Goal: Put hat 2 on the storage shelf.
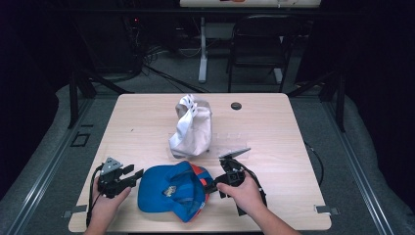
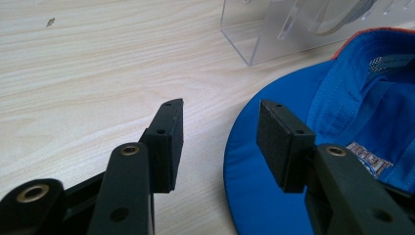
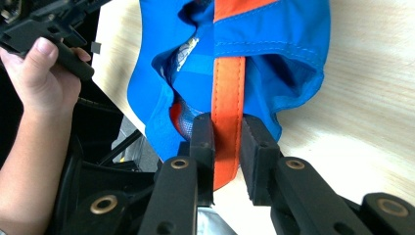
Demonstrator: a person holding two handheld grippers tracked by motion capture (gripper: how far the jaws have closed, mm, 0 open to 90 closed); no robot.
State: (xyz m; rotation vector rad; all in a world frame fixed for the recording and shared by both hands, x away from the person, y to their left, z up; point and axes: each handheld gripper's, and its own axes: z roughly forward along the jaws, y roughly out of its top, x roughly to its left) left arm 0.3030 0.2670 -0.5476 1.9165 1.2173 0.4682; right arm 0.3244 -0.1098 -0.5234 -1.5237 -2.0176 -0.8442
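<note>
A blue cap (image 1: 169, 191) with an orange strap (image 3: 228, 88) lies upside down near the table's front edge. My right gripper (image 1: 211, 187) reaches it from the right. In the right gripper view its pads sit tight against both sides of the strap, so my right gripper (image 3: 227, 128) is shut on it. My left gripper (image 1: 137, 175) rests at the cap's left side. In the left gripper view my left gripper (image 2: 220, 125) stands open, one pad over bare wood and the other over the blue brim (image 2: 254, 196). Nothing is between its pads.
A white cap (image 1: 192, 127) rests on a clear acrylic stand (image 2: 274, 34) at the table's middle, just beyond the blue cap. A small black disc (image 1: 236, 105) lies near the far edge. A dark chair (image 1: 259, 44) stands behind the light wooden table (image 1: 142, 122).
</note>
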